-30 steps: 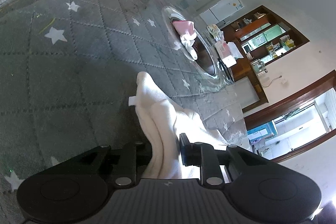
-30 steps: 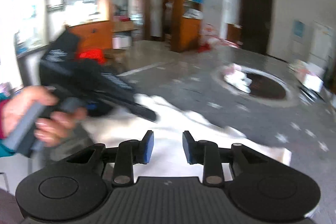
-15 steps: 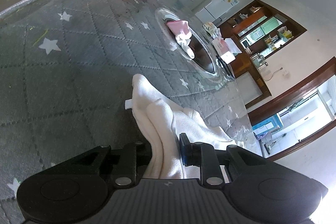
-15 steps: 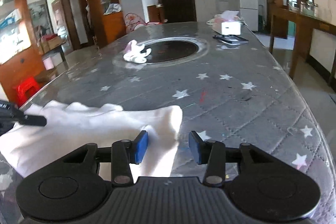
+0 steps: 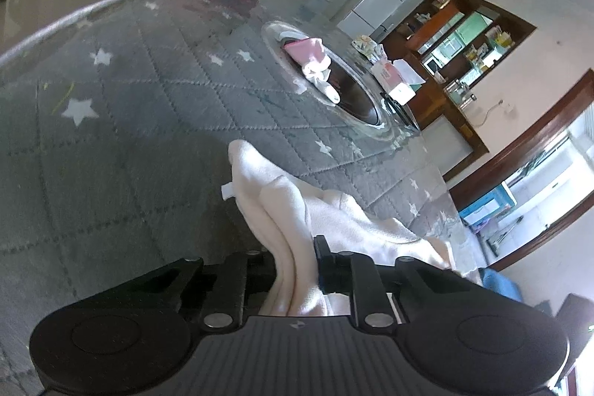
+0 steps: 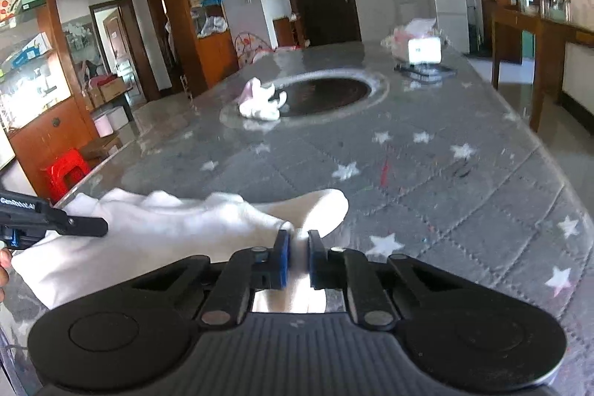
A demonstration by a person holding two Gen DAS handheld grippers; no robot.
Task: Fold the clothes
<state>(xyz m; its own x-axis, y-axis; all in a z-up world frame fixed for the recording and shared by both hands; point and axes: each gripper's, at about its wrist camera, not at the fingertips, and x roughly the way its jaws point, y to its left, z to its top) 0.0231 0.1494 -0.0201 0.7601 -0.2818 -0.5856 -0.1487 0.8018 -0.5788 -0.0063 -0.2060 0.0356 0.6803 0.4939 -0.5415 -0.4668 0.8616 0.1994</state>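
A white fleece garment point(image 6: 159, 229) lies on the near end of the grey star-patterned table point(image 6: 427, 180). It also shows in the left wrist view point(image 5: 282, 206), bunched in folds. My left gripper point(image 5: 295, 266) is shut on the garment's edge, cloth filling the gap between its fingers. Its finger shows at the left of the right wrist view point(image 6: 70, 225). My right gripper point(image 6: 297, 258) is shut on a fold of the same garment near its right end.
A pink and white pile of clothes point(image 6: 260, 101) sits by the dark round recess point(image 6: 323, 91) mid-table; the pile also shows in the left wrist view point(image 5: 312, 58). A tissue box point(image 6: 423, 49) stands at the far end. A red stool point(image 6: 65, 169) is left of the table.
My right gripper swung toward the table, came down over the garment's right end and closed on a fold. My left gripper kept its hold and barely moved.
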